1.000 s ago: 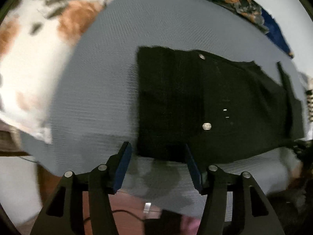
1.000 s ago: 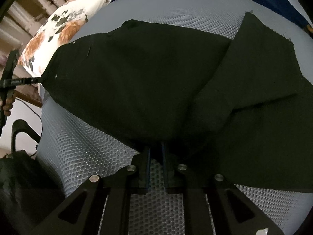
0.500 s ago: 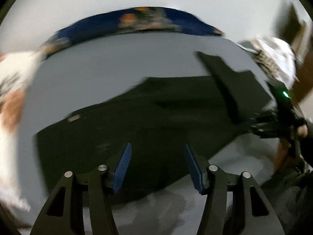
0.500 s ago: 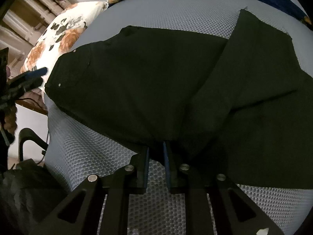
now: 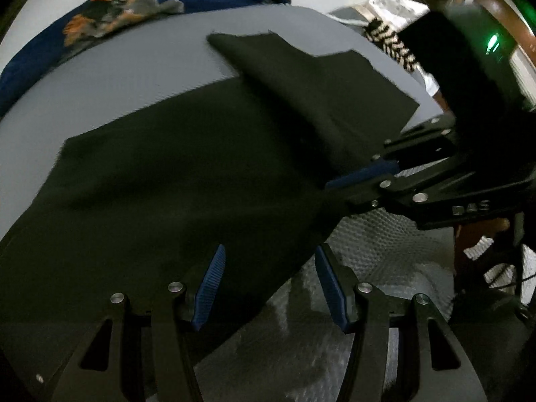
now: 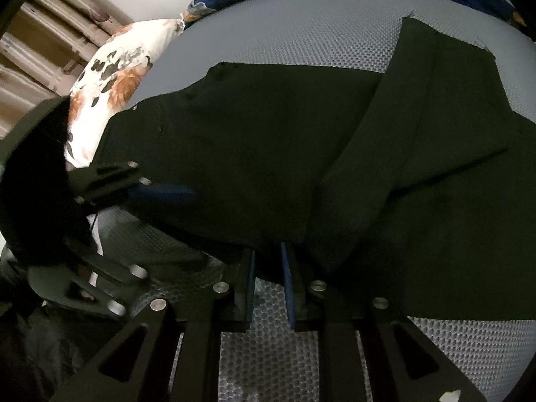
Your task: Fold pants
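Observation:
Black pants [image 5: 187, 174] lie spread on a grey mesh surface [image 5: 140, 77], with one leg folded across the other; they also show in the right wrist view [image 6: 301, 154]. My left gripper [image 5: 268, 284] is open, its blue pads straddling the pants' near edge. My right gripper [image 6: 268, 261] is shut on the pants' near edge at the crotch fold. In the left wrist view the right gripper [image 5: 355, 177] comes in from the right, clamped on the cloth. In the right wrist view the left gripper [image 6: 160, 194] sits at the left over the waist end.
A floral white and orange pillow [image 6: 110, 77] lies beyond the waist end. A dark blue patterned blanket [image 5: 100, 23] runs along the far edge. A striped cloth [image 5: 392, 43] sits at the far right. The surface's front edge drops to dark clutter [image 6: 30, 351].
My left gripper has swung from the waist corner toward the middle of the pants, close to my right gripper, staying open. My right gripper keeps its hold and has barely moved.

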Tool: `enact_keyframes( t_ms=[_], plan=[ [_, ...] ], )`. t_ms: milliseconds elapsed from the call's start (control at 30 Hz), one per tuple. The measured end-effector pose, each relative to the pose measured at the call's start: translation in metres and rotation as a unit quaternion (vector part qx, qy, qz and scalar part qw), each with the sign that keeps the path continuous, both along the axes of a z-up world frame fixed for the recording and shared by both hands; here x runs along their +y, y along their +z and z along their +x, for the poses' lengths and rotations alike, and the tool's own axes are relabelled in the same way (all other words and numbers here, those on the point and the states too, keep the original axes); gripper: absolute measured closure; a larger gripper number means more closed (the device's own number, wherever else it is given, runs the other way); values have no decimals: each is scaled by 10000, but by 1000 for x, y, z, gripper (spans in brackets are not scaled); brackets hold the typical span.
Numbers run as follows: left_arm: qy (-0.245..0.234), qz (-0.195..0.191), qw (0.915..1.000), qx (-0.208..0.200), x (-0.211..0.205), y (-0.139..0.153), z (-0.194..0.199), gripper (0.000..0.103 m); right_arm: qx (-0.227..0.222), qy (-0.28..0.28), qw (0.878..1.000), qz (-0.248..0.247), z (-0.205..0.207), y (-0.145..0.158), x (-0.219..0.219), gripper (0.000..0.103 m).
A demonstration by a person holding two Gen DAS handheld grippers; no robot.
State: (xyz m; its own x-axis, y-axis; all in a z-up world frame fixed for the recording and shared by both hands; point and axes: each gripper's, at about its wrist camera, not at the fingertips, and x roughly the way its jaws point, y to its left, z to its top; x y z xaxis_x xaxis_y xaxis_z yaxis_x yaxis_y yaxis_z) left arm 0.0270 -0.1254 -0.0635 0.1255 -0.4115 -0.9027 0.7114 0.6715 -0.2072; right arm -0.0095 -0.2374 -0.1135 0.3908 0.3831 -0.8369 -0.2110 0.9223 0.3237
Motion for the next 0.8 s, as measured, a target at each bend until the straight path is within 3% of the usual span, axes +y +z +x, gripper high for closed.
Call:
enact_keyframes(
  t_ms=[67, 100, 133, 233, 433, 567, 800],
  plan=[
    [-47, 52, 10000, -31, -7, -6, 0, 65, 42, -30, 10000, 35, 1, 1, -3, 84],
    [-83, 71, 9999, -30, -9, -9, -1, 81, 54, -30, 10000, 46, 1, 3, -4, 79],
    [-100, 61, 9999, 19, -11, -11, 0, 88, 35, -27, 10000, 58, 1, 6, -6, 77],
    [-7, -58, 10000, 63, -8, -11, 3, 92, -119, -92, 9994, 304, -2, 20, -23, 71],
    [111, -362, 9992, 113, -3, -5, 4, 92, -302, -846, 9927, 808, 15, 31, -85, 70],
    [160, -396, 9990, 157, -1, -6, 3, 92, -256, -1355, 9823, 1271, 45, 23, -124, 70],
    [316, -528, 9977, 273, 8, -6, 3, 92, -253, -1614, 9724, 1663, 106, 23, -155, 70]
  ],
)
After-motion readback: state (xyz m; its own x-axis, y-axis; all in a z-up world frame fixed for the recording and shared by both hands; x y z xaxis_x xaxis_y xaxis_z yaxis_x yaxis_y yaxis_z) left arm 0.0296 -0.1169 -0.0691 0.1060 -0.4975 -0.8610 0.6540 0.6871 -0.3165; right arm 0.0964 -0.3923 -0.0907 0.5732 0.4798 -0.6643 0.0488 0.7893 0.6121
